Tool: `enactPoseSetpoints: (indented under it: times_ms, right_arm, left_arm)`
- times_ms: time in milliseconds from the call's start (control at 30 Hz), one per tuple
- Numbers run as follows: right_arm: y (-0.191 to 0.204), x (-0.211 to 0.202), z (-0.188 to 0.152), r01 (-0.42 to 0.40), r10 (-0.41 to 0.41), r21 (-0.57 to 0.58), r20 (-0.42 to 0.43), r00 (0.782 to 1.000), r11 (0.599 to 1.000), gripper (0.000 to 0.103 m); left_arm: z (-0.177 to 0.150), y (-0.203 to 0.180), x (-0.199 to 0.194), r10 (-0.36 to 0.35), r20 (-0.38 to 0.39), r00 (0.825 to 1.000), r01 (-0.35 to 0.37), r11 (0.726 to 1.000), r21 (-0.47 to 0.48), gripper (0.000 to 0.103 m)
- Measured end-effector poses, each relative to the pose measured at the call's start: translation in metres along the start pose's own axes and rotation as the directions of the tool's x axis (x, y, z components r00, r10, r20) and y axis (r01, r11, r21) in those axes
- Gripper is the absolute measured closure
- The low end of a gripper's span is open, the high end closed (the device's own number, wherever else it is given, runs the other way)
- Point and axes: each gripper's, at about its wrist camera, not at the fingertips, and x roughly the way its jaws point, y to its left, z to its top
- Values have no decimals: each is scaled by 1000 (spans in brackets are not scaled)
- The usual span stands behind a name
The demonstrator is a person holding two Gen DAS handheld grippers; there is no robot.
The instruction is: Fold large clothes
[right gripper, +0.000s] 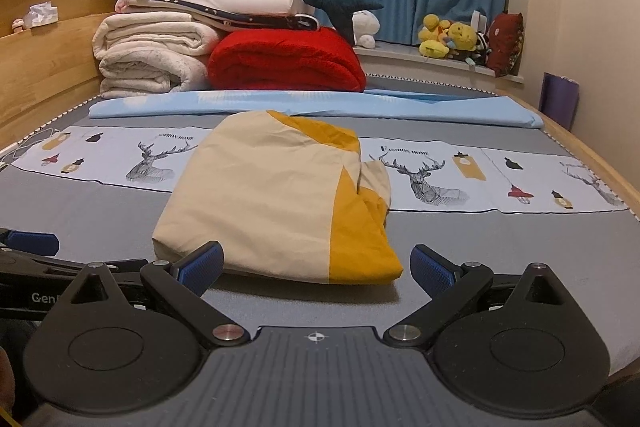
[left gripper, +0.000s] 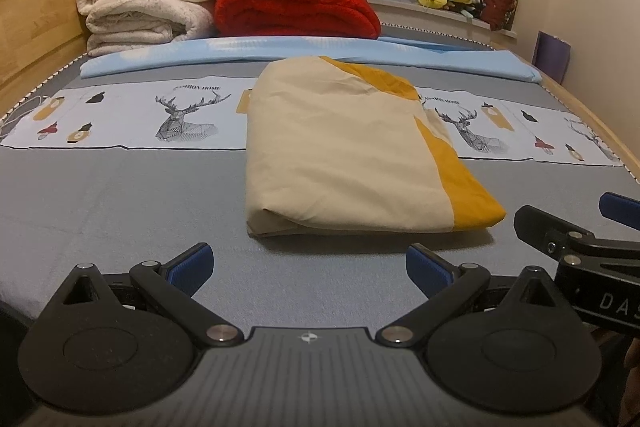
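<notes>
A beige and mustard-yellow garment (left gripper: pixel 344 151) lies folded into a thick rectangle on the grey bed sheet (left gripper: pixel 120 195); it also shows in the right wrist view (right gripper: pixel 272 203). My left gripper (left gripper: pixel 308 269) is open and empty, just short of the garment's near folded edge. My right gripper (right gripper: pixel 316 267) is open and empty, with its left blue pad (right gripper: pixel 202 267) close to the garment's near left corner. The right gripper's fingers (left gripper: pixel 560 239) show at the right of the left wrist view.
Folded white blankets (left gripper: pixel 148 7) and a red blanket (left gripper: pixel 296 7) are stacked at the bed's head by the wooden headboard (left gripper: pixel 36 27). A rolled light-blue sheet (left gripper: pixel 280 55) lies across the bed behind the garment. Plush toys (right gripper: pixel 452 41) sit on the windowsill.
</notes>
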Motion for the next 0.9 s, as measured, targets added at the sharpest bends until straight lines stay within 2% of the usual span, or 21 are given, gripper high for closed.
enactPoseSetpoints:
  times_ms: [900]
  right_arm:
    - [-2,2,-2,-5,5,8,-11,1000,1000,4]
  left_arm:
    - [-1,-1,1,-6,-2,1000,6,1000,6,1]
